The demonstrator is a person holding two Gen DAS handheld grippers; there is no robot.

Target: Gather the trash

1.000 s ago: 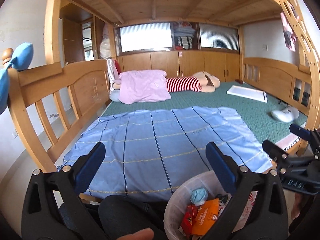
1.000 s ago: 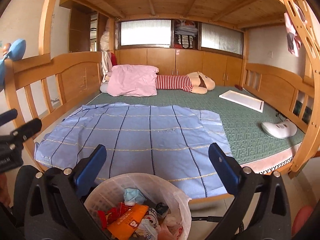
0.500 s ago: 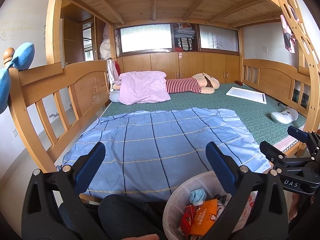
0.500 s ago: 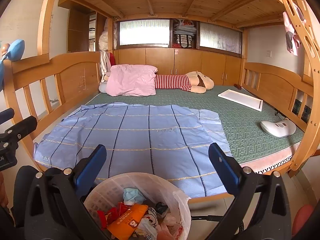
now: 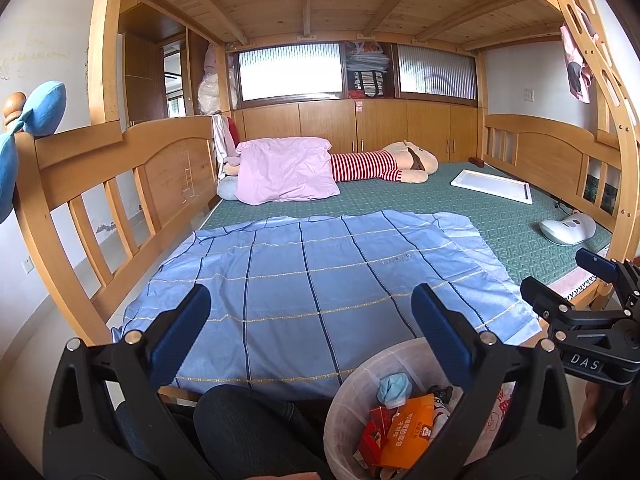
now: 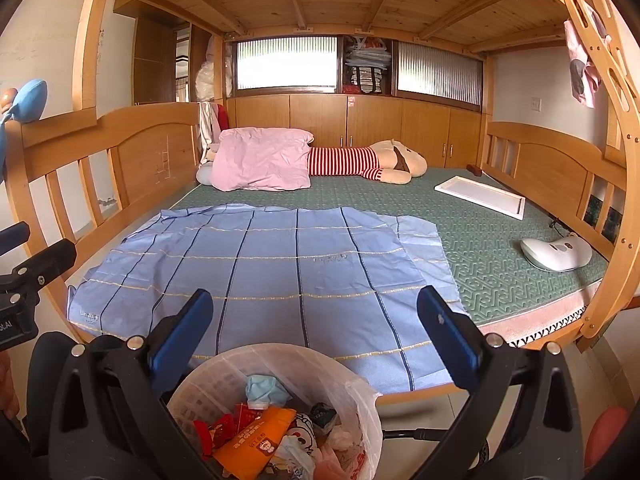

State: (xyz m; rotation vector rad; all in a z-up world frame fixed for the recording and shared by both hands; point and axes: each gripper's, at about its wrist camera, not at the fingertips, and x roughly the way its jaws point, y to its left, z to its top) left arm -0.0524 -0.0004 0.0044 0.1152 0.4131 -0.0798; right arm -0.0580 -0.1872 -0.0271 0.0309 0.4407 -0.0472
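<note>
Both tools hang at the foot of the wooden bunk bed, and both are wide apart with nothing between the blue pads. The left gripper sits over the near edge of the blue checked sheet, its jaws spread and empty. The right gripper is just as splayed, holding nothing, and it looks straight down the bed.

The trash bin, a pale basket lined with a thin clear bag, stands on the floor right at the foot of the bed, directly below the right gripper's fingers. It is well loaded: an orange packet lies on top, red wrappers beside it, and a crumpled light-blue wad at the back. From the left wrist view the same bin shows low and to the right, partly behind that tool's right finger, with a dark-trousered knee just beside it.

Up on the green mat lie a white tray, a white rounded gadget with a cord, a pink pillow, and a plush toy in red stripes at the far end.
</note>
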